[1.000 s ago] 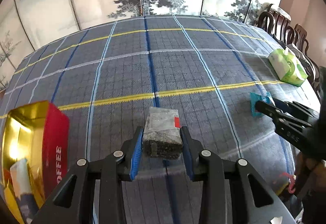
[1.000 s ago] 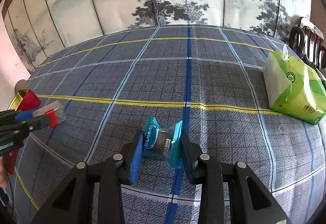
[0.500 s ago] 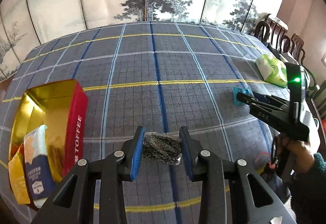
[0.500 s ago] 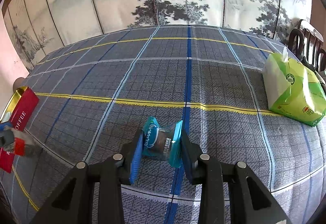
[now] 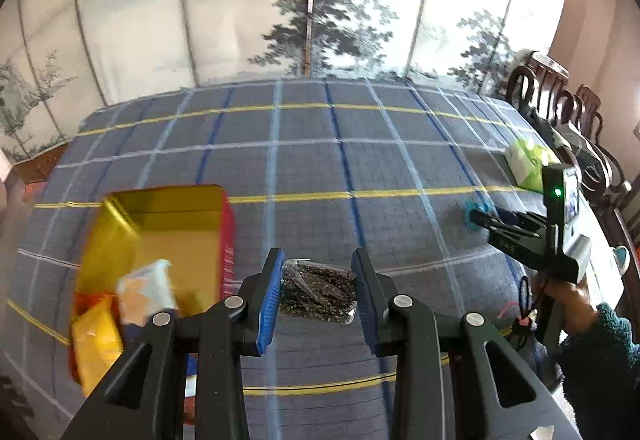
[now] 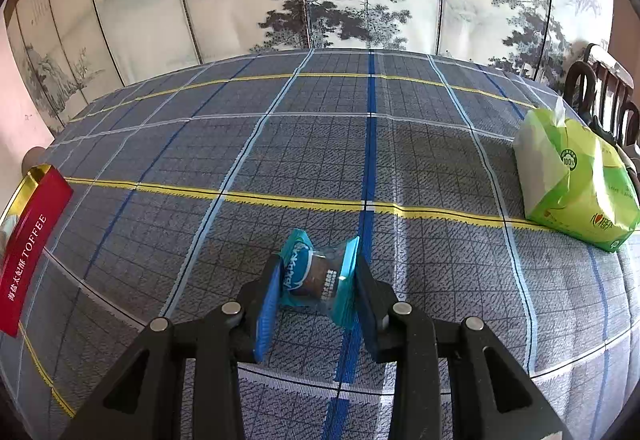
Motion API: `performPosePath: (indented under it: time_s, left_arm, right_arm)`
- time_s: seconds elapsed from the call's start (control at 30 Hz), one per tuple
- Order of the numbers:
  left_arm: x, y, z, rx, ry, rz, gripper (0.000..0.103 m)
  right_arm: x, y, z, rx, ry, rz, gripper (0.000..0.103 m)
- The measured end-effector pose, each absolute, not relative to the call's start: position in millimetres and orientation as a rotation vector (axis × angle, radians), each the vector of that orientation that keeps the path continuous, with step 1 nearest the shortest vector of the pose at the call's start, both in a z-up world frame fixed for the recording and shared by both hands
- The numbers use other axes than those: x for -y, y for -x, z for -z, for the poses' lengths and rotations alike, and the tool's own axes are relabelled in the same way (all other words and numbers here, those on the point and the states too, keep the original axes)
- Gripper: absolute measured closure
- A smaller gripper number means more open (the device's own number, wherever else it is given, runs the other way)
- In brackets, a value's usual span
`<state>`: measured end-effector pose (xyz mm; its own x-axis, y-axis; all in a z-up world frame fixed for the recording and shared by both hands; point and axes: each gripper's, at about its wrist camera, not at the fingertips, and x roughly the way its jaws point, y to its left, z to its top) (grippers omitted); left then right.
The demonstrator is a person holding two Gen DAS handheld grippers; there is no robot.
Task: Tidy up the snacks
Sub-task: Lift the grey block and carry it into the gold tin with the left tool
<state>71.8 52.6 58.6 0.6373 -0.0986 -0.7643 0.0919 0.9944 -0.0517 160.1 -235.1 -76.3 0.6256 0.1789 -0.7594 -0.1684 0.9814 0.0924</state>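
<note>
Left wrist, toffee tin (image 5: 168, 224) nearer, blurred

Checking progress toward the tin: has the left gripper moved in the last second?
Yes. The left gripper, shut on the dark snack packet, has risen and swung left; the toffee tin now sits closer to it.

Woven plaid tablecloth (image 6: 420, 160) fills mid-frame, coarse and matt. Far left, the toffee tin (image 6: 28, 240): glossy red lacquered metal, mirror-gold inside (image 5: 176, 224). Lower centre, a shiny teal plastic candy wrapper (image 6: 316, 274), clear in the middle. Right edge, a crinkly glossy green tissue pack (image 6: 576, 184). In the left wrist view, a clear, crackly sesame-bar wrapper (image 5: 316, 292); upper right, polished dark wooden chairs (image 5: 560, 104).
</note>
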Motion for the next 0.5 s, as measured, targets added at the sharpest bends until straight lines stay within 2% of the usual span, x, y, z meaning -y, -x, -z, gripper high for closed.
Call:
performPosePath:
  time_s: [0.23,0.5]
  left_arm:
    - [-106,-72,-72,-0.846,-0.008,-0.012,0.072]
    - [-172,-75,-60,-0.869,0.039,-0.142,0.072]
  right_arm:
    - [234,-160,76,-0.873,-0.005,-0.197,0.068]
    - [231,-159,76,-0.873,0.008,-0.191,0.067]
